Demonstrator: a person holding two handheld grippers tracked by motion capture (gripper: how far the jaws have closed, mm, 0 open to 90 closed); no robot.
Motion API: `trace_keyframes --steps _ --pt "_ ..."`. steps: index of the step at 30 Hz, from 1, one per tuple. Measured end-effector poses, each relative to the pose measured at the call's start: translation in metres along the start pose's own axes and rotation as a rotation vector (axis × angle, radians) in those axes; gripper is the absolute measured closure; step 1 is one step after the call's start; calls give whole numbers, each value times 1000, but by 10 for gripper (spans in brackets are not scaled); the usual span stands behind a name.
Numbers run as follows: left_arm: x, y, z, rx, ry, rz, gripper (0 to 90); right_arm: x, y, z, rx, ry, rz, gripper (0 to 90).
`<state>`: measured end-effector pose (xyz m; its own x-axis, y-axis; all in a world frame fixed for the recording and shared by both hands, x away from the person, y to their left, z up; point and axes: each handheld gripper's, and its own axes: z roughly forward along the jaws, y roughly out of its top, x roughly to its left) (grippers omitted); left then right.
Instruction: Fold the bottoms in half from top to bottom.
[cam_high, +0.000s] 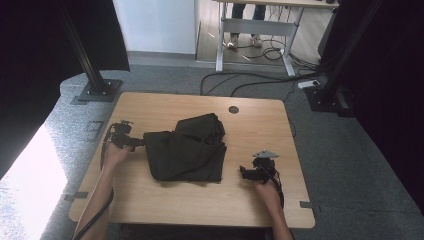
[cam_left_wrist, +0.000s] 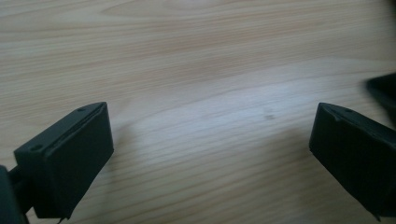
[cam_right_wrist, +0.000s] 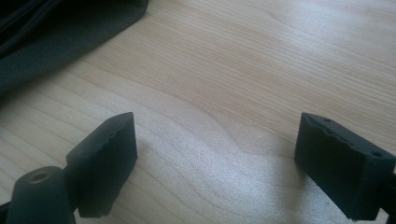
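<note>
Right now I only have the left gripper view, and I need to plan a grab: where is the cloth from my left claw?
Observer: The dark cloth lies mid-table; the left claw sits at its left edge.
Operator: Is the other claw holding it?
Observer: No. The right claw is open over bare wood, with the cloth off to its upper left.
Operator: Is the cloth flat?
Observer: No, it is bunched higher at its far end.

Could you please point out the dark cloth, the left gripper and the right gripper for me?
dark cloth (cam_high: 187, 152): high view, middle of the folded fabric.
left gripper (cam_high: 141, 142): high view, between its fingertips, at the cloth's left edge.
right gripper (cam_high: 241, 172): high view, between its fingertips, right of the cloth.
</note>
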<state>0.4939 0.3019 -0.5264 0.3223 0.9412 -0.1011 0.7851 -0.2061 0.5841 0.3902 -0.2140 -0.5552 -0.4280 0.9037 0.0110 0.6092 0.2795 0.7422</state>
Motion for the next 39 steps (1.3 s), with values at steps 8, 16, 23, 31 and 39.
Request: trace_keyframes --steps 8,16,23,31,39 --pt "-41 6 -23 -72 -118 95 0 0 0 0 0 -1 2 127" --pt "-94 0 -51 -127 -238 224 1 1 0 0 1 -3 2 122" --pt "-137 -23 -57 -78 -310 359 0 2 0 0 1 -4 1 122" --pt "-154 -24 -72 -94 -288 446 0 2 0 0 2 -2 0 122" --pt "-128 -14 -65 -91 -173 383 0 2 0 0 2 2 -3 121"
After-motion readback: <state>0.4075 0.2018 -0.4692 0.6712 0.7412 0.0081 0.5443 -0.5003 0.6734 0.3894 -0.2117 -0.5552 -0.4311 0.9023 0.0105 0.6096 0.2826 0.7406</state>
